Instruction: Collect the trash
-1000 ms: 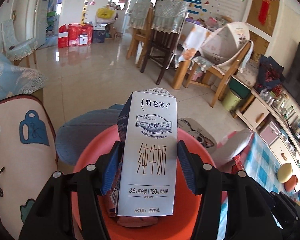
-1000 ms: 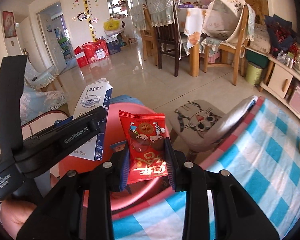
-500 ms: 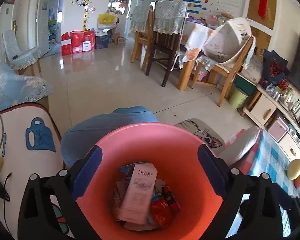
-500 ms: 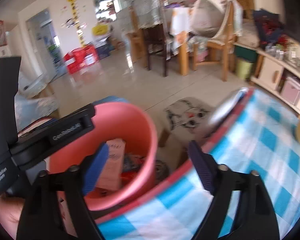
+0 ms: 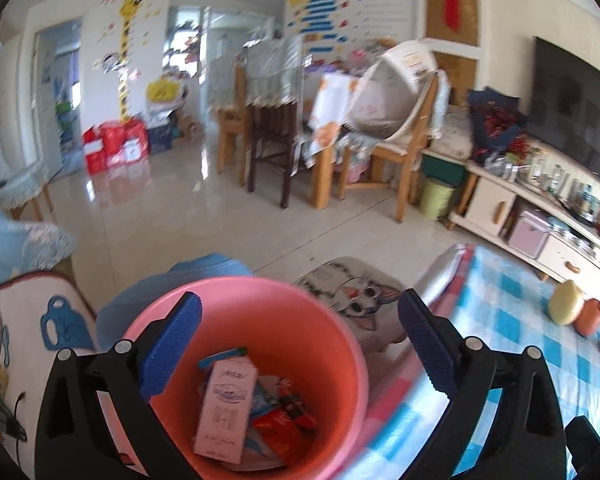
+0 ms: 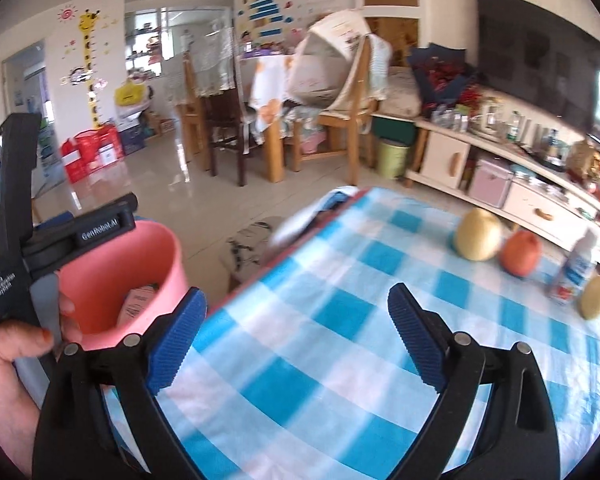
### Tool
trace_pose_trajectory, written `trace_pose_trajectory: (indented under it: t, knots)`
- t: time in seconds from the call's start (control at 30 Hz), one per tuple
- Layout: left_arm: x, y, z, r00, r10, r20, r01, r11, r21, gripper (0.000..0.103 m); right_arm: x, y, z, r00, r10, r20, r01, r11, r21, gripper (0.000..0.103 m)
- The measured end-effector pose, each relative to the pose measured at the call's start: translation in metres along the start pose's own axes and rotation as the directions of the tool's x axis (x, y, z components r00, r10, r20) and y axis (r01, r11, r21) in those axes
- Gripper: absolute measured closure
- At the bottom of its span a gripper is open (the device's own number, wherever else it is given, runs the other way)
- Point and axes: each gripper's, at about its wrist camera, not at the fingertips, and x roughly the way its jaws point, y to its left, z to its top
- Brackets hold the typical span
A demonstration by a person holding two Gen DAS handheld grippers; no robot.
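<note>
1. Both grippers have let go since a second ago: the milk carton [image 5: 226, 408] that the left gripper [image 5: 300, 344] held and the red packet [image 5: 278, 424] that the right gripper [image 6: 296, 338] held now lie in the pink bucket [image 5: 340, 344].
2. Left gripper: jaws wide, nothing between the blue pads; it hangs over the bucket's mouth.
3. Right gripper: jaws opening and almost wide, empty, over the blue-checked cloth [image 6: 320, 360]; it has swung off the bucket toward the table.
4. A hand [image 6: 8, 360] at the left edge of the right view grips the left tool's handle, just beside the bucket.
5. Farther along the cloth stand a pale pear [image 6: 478, 236], an orange fruit [image 6: 520, 252], a small bottle [image 6: 576, 270] and another yellow fruit [image 6: 596, 298].
6. Past the bucket, a cat-face cushion [image 5: 352, 296] sits on a stool.
7. Beyond are wooden chairs [image 5: 404, 160] and a green bin [image 5: 436, 200].
</note>
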Motion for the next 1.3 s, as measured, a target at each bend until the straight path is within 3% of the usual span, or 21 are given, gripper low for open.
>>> trace_pose_trajectory:
  t: [0.2,0.47,0.63,0.83,1.3]
  knots:
    - [-0.036,-0.053,-0.004,0.993,-0.09,0.071,0.082,0.991,0.109,0.005,-0.046,-0.037,-0.02,0.994,-0.104,0.032,0.103,0.994,0.016,0.009]
    - [-0.094,-0.132,-0.03,0.966,-0.248,0.069,0.221,0.935,0.277,0.005,-0.117,-0.083,-0.05,0.965,-0.253,0.07,0.249,0.967,0.061,0.008]
    - [-0.132,-0.163,-0.043,0.933,-0.357,0.043,0.328,0.894,0.304,0.005,-0.164,-0.108,-0.067,0.941,-0.326,0.086,0.318,0.943,0.099,0.007]
    - [-0.189,-0.189,-0.056,0.902,-0.427,0.064,0.379,0.854,0.358,0.005,-0.234,-0.129,-0.088,0.893,-0.428,0.14,0.407,0.9,0.155,0.006]
    - [-0.313,-0.211,-0.075,0.811,-0.565,0.151,0.459,0.775,0.434,0.005,-0.344,-0.15,-0.126,0.809,-0.552,0.203,0.496,0.826,0.27,0.004]
